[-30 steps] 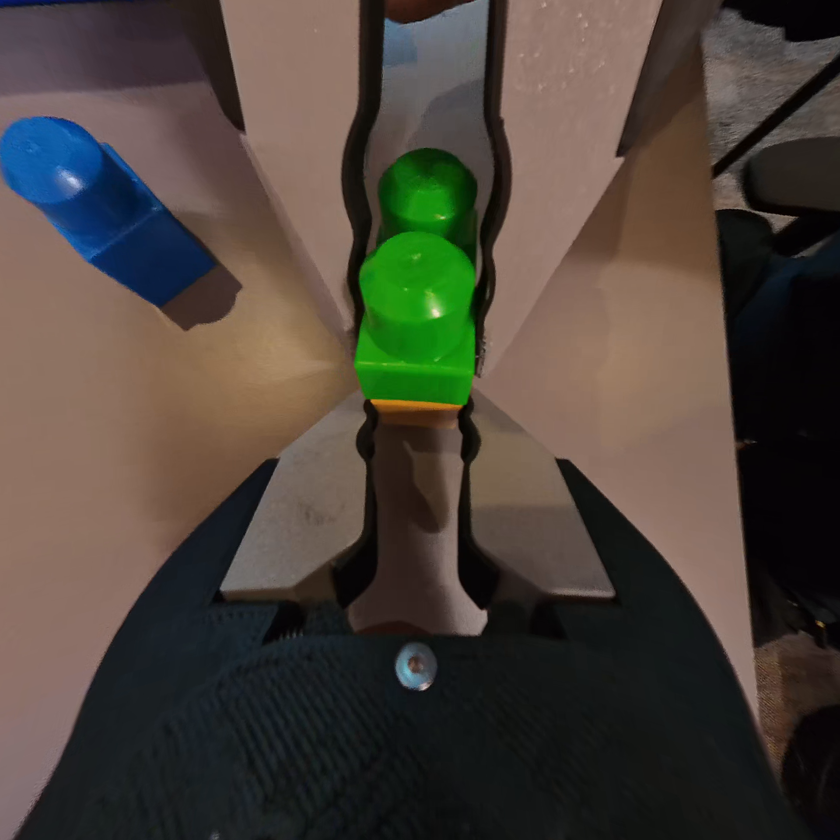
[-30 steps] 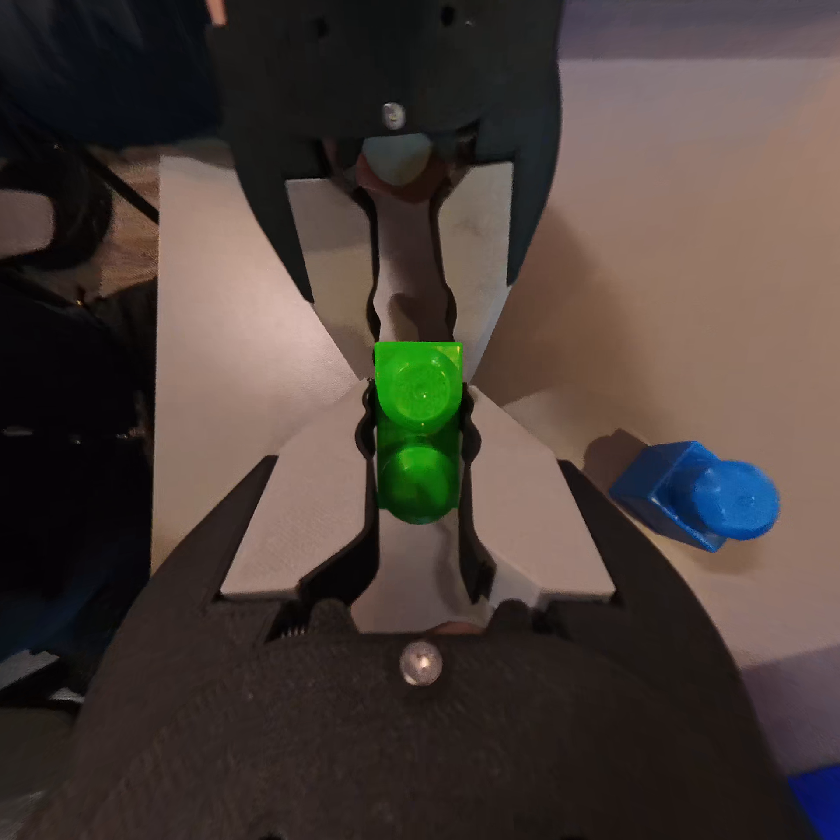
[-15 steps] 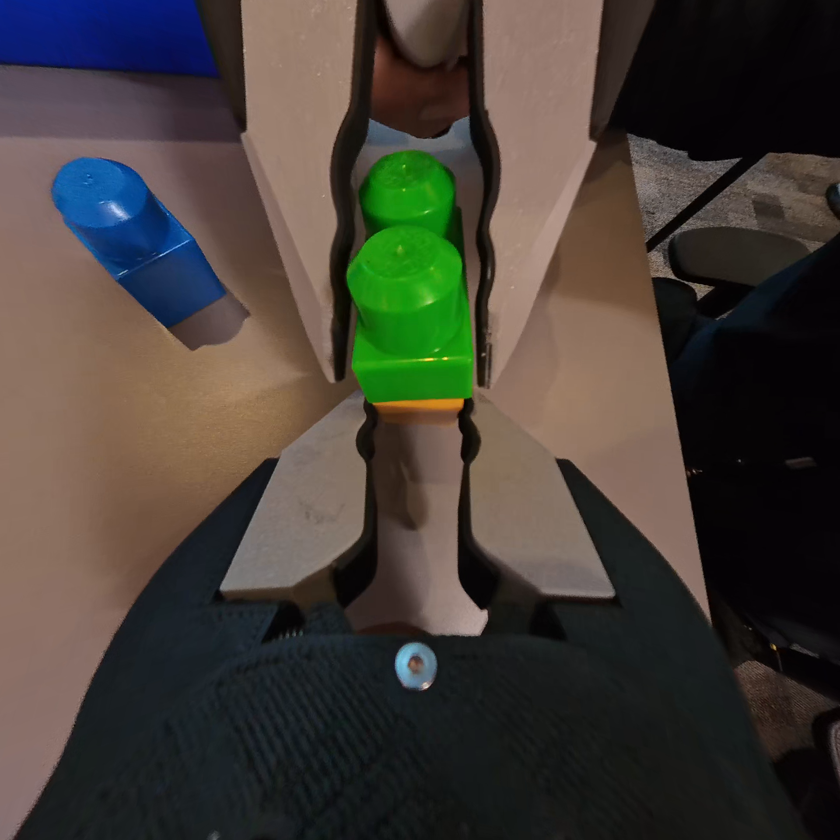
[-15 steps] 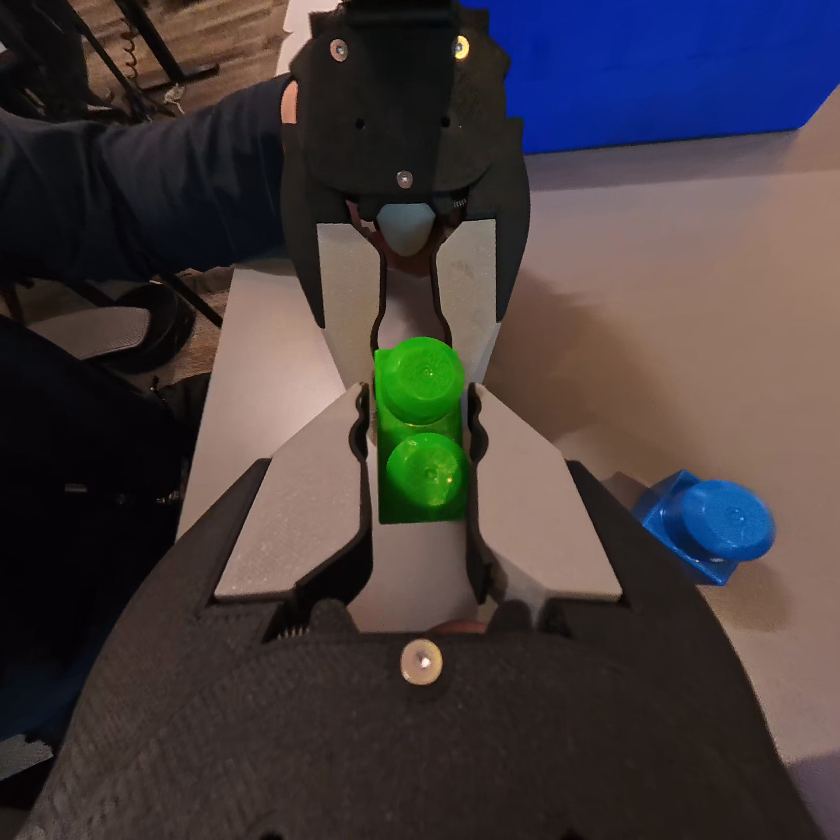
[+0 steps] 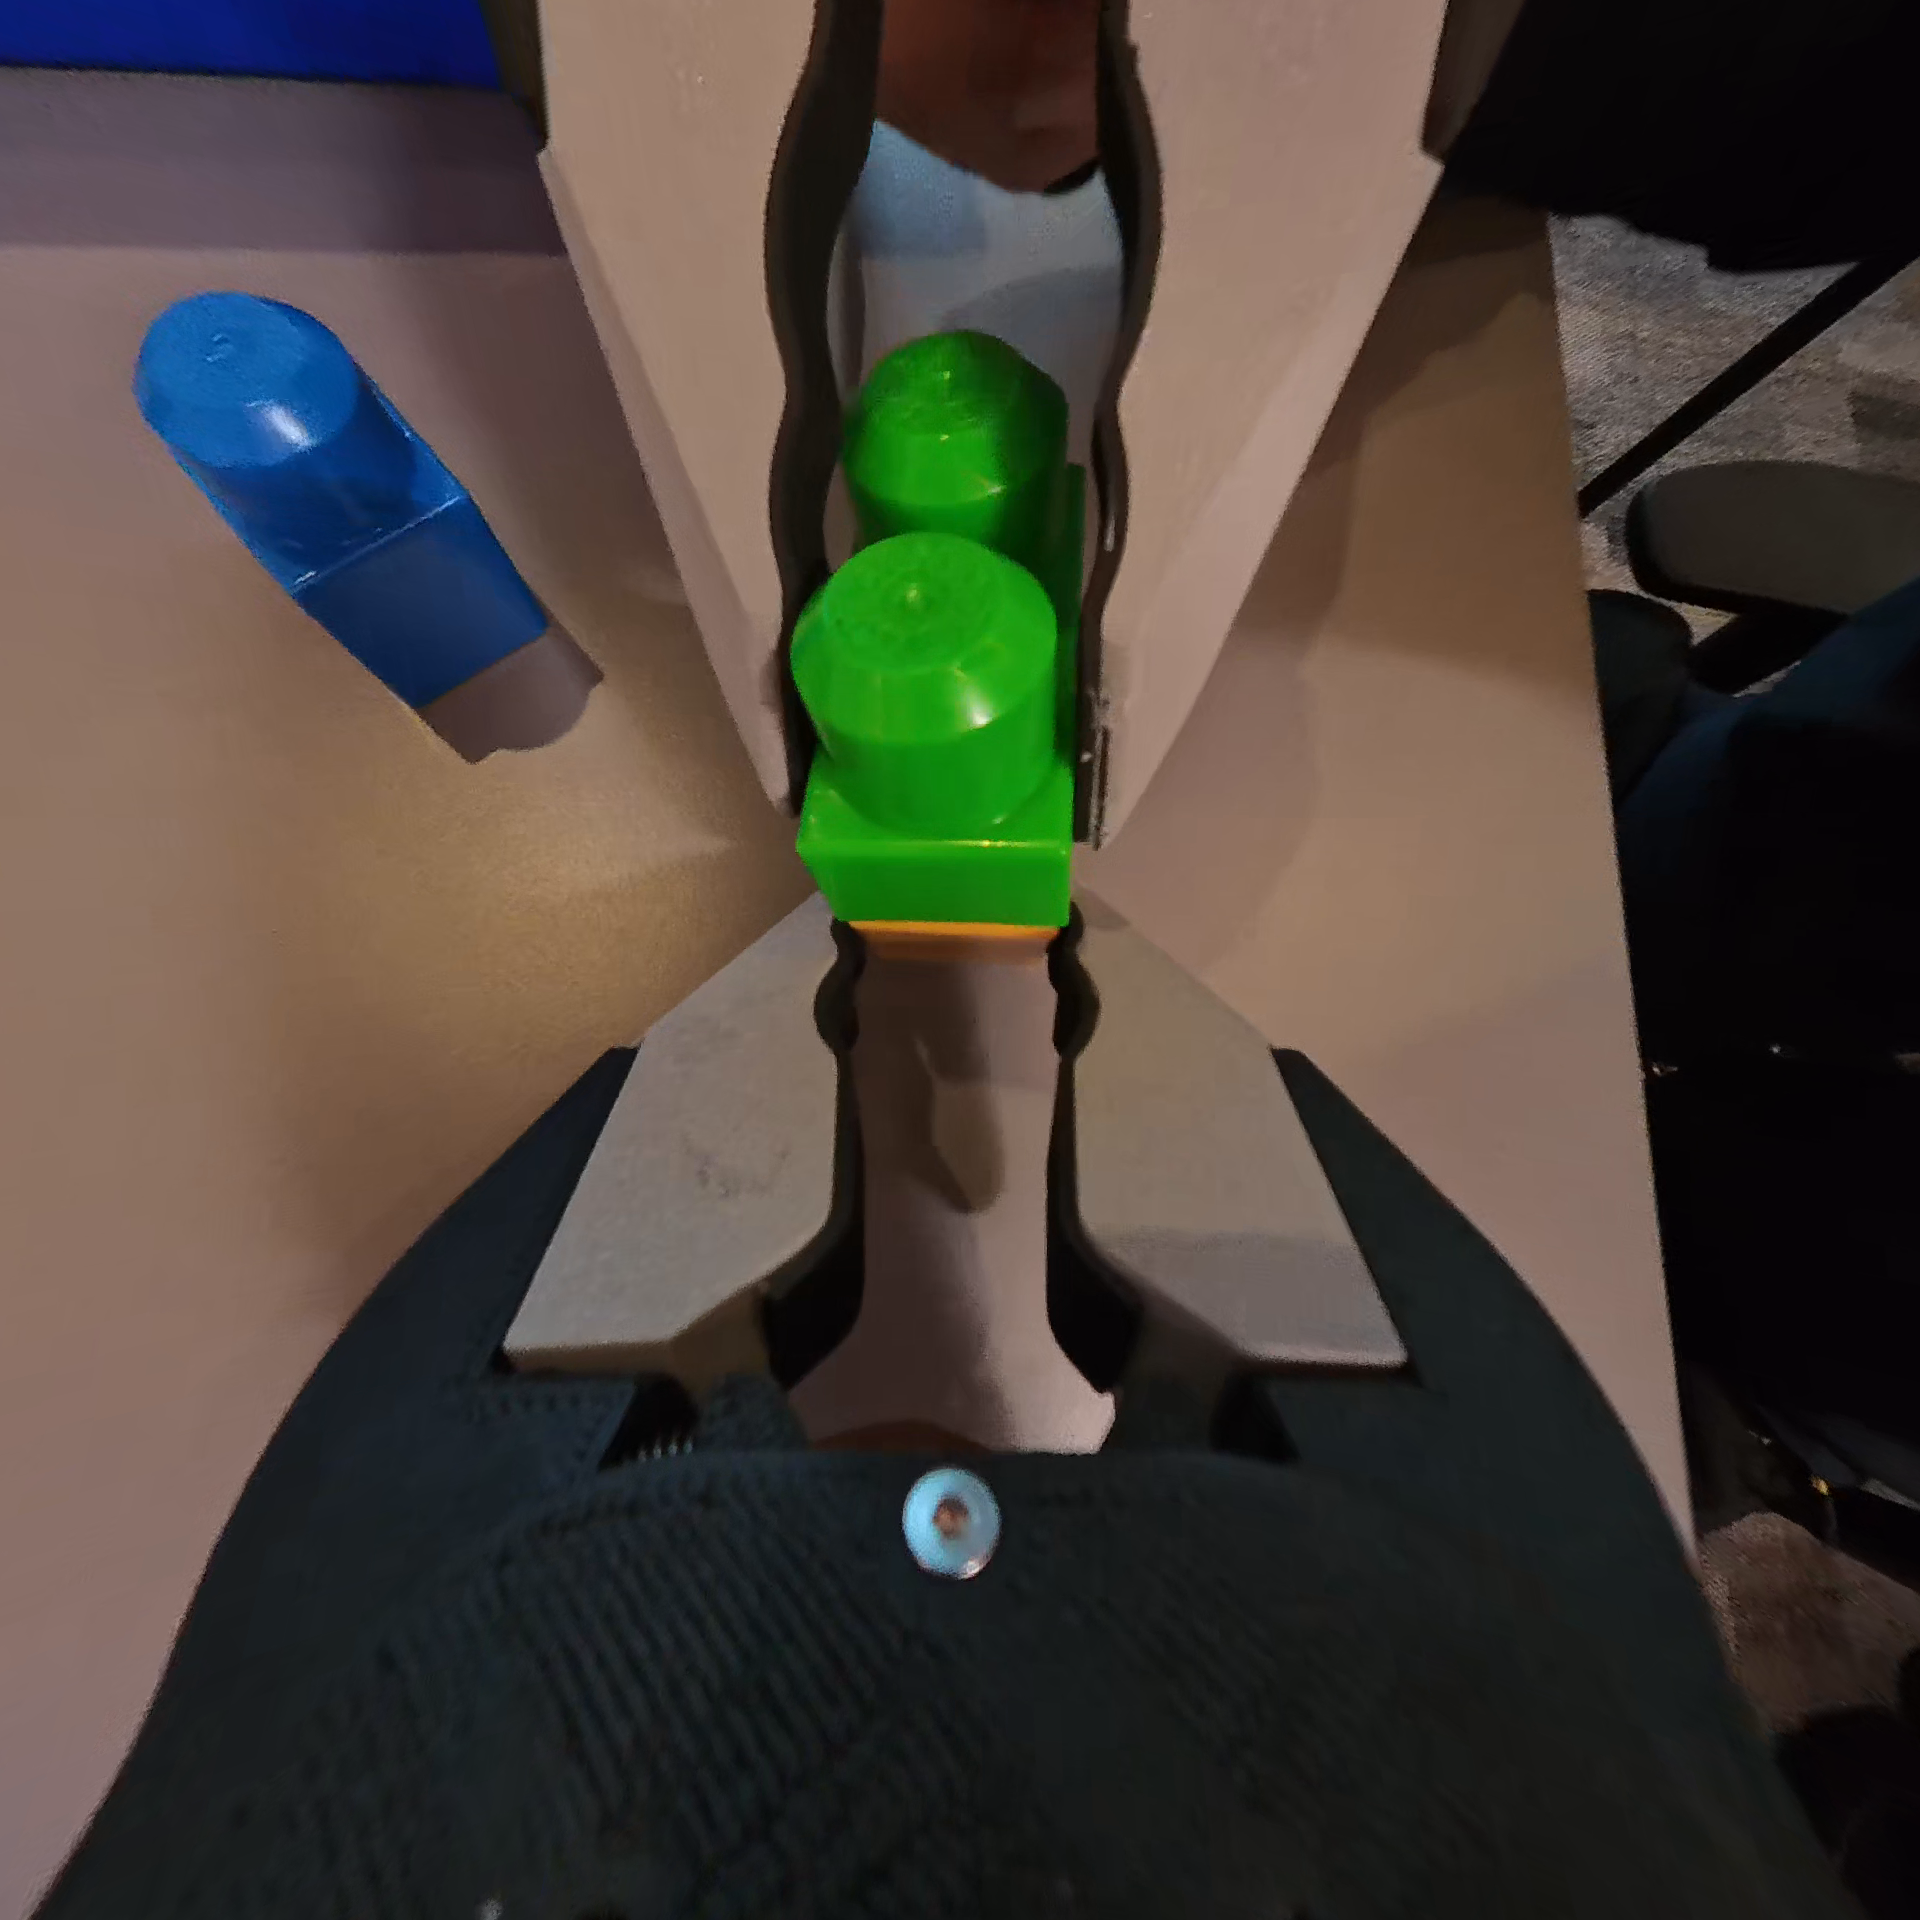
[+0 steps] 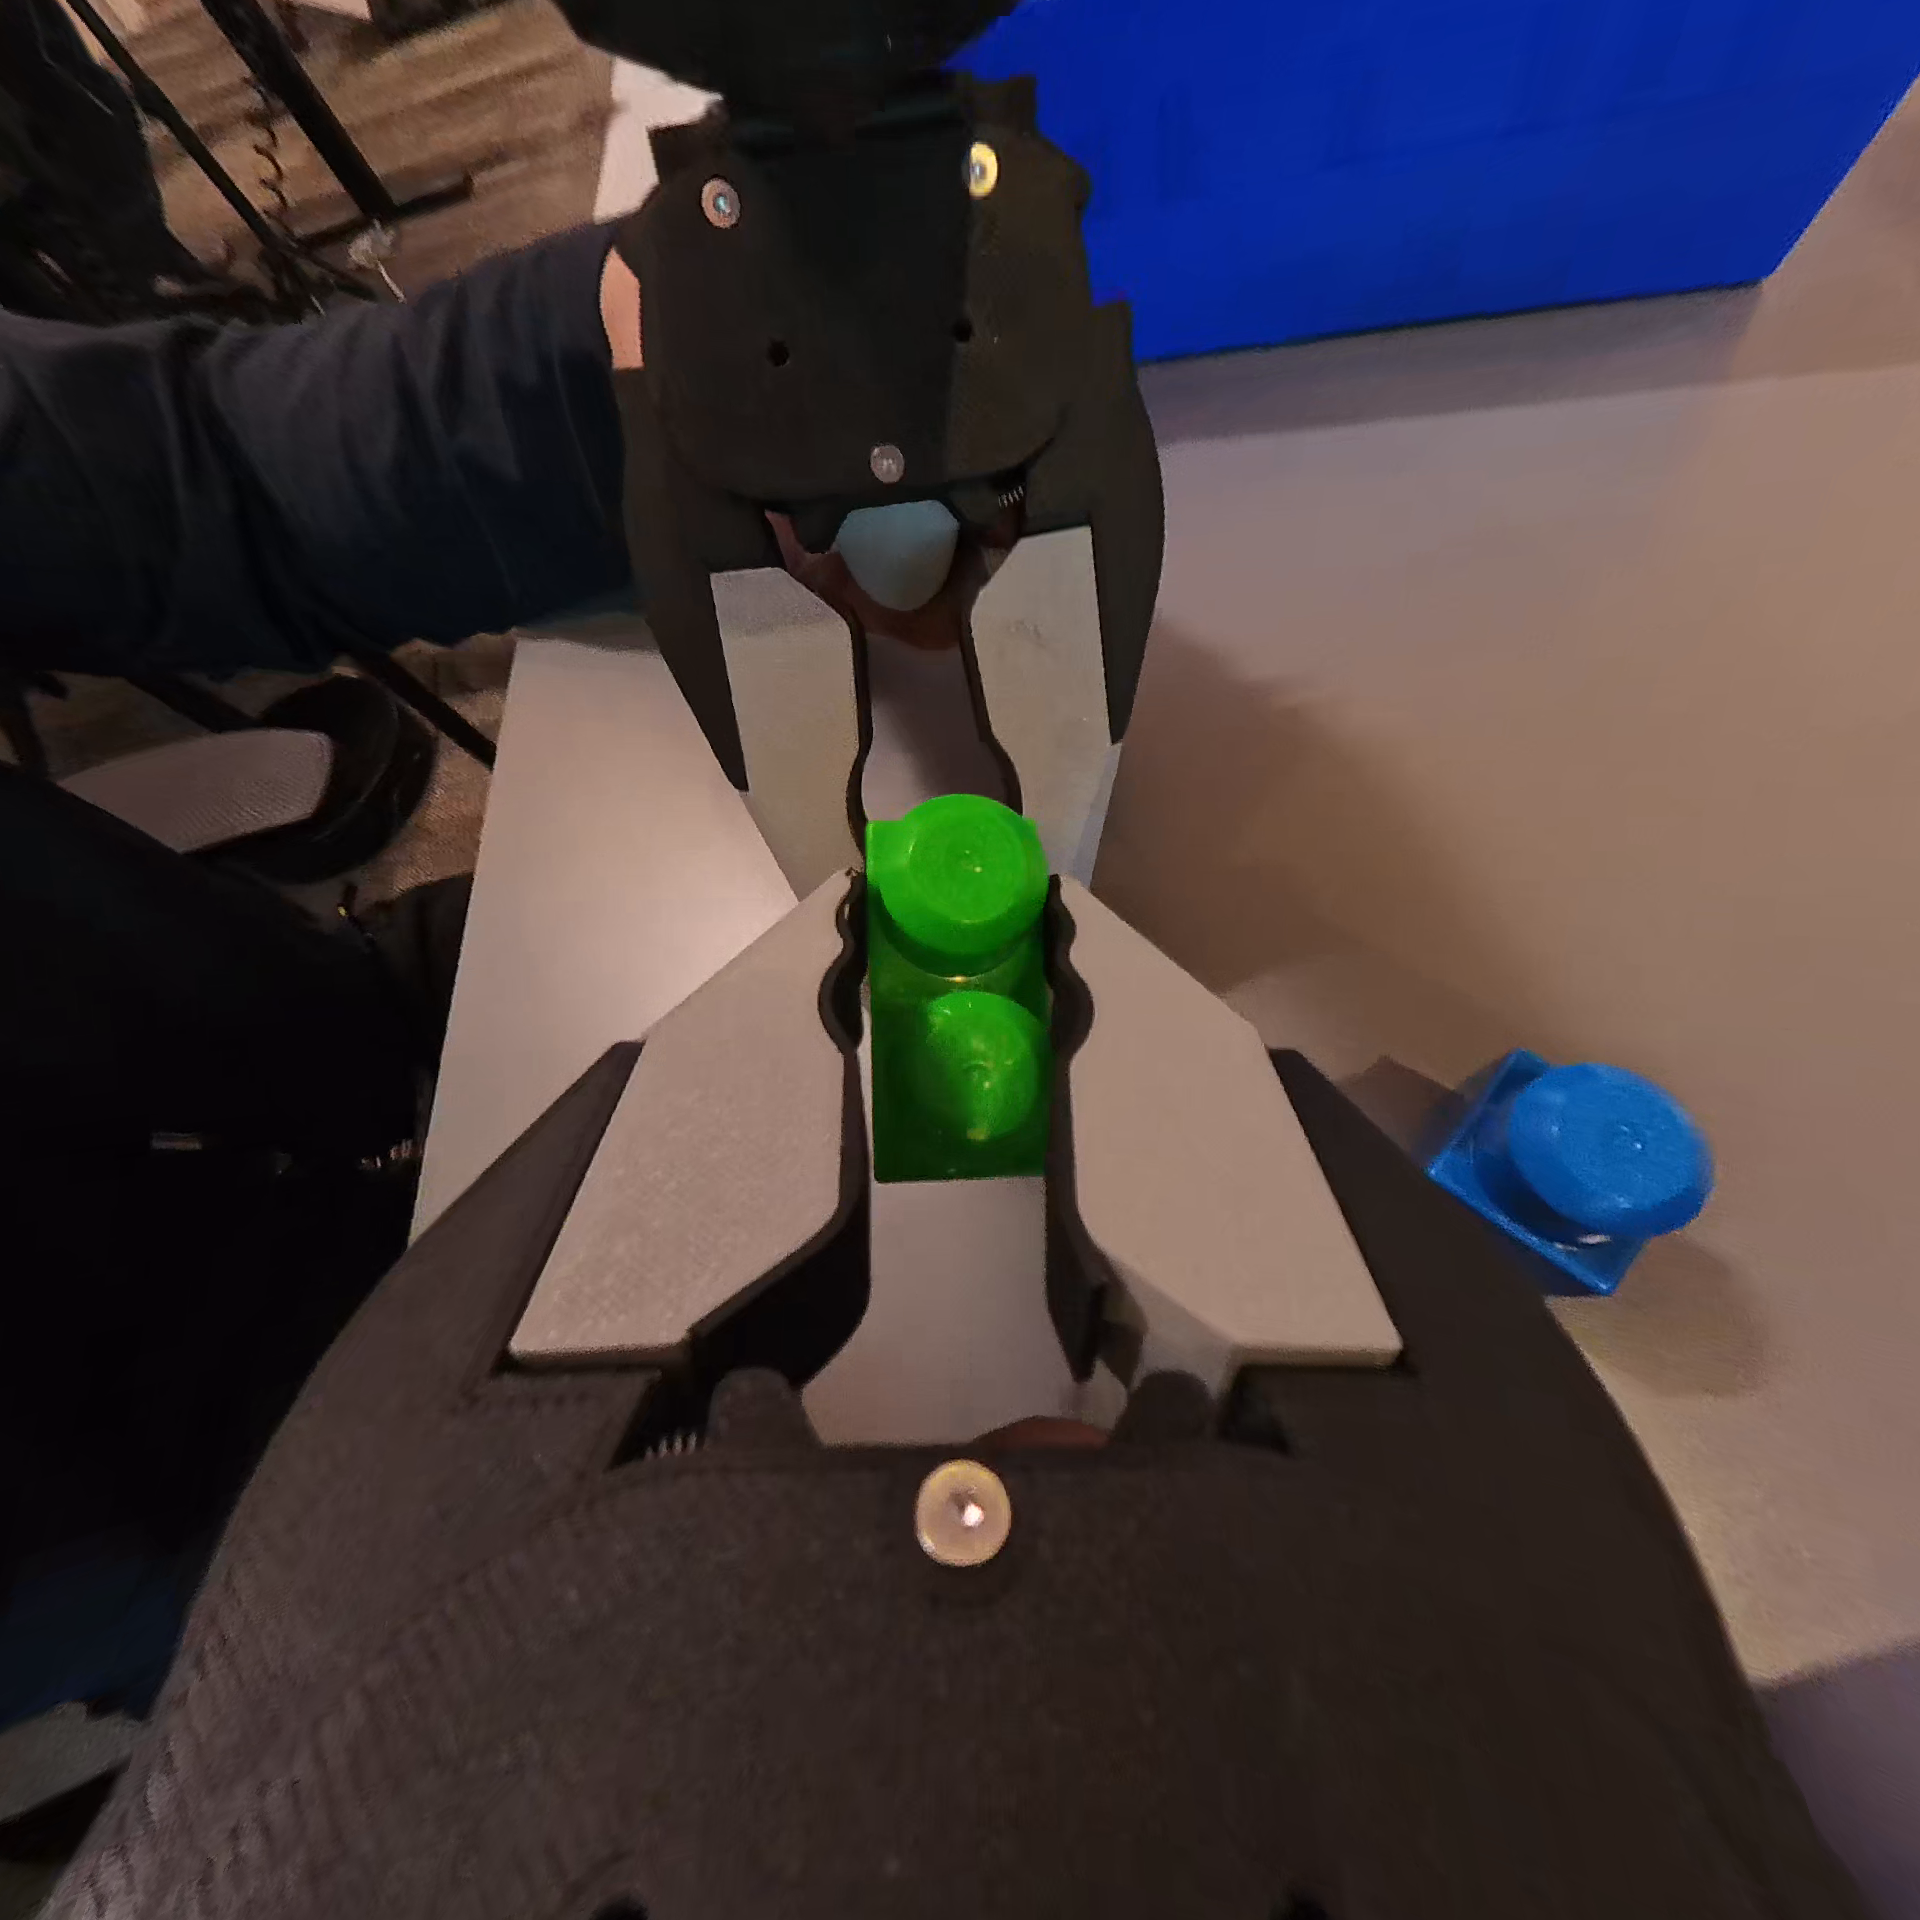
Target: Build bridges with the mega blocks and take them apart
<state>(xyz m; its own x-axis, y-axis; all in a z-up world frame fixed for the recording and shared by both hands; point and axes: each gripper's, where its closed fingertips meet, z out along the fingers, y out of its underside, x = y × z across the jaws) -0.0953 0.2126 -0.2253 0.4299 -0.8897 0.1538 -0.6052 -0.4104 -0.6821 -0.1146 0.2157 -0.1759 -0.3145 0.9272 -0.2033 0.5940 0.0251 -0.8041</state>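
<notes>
Tongs first: left tongs [image 5: 951, 940] are closed part-way on an orange block [image 5: 951, 935], only a thin orange edge showing at the tips, right under the green block [image 5: 935, 727]. Right tongs [image 6: 956, 935] are closed on that green block [image 6: 956, 1039], dark pads flat against both long sides, two studs facing up. In the left wrist view the right tongs come in from 12 o'clock and straddle the green block; in the right wrist view the left tongs sit at 12 o'clock just past the block's far end.

Step looks like pulling green off orange, i.e. the take-apart part. To do it well: keep left tongs firm and still on the orange piece, lift the green one straight along the stud direction, no twisting, so the studs release evenly. Grip on the flat sides is good; squeezing on the round studs would likely slip. Keep the stack over the desk [image 5: 312, 935] in case a piece pops loose.

Outward: blue block [image 5: 332, 509] lies tipped on its side on the desk at about 10 o'clock in the left view, at about 3 o'clock [image 6: 1558, 1164] in the right view, well apart from both tongs. A dark sleeve [image 6: 312, 457] reaches in at 10 o'clock, and a blue panel [image 6: 1455, 156] stands behind the desk.

Writing: none readable, no brand or label visible on the blocks or tongs.
</notes>
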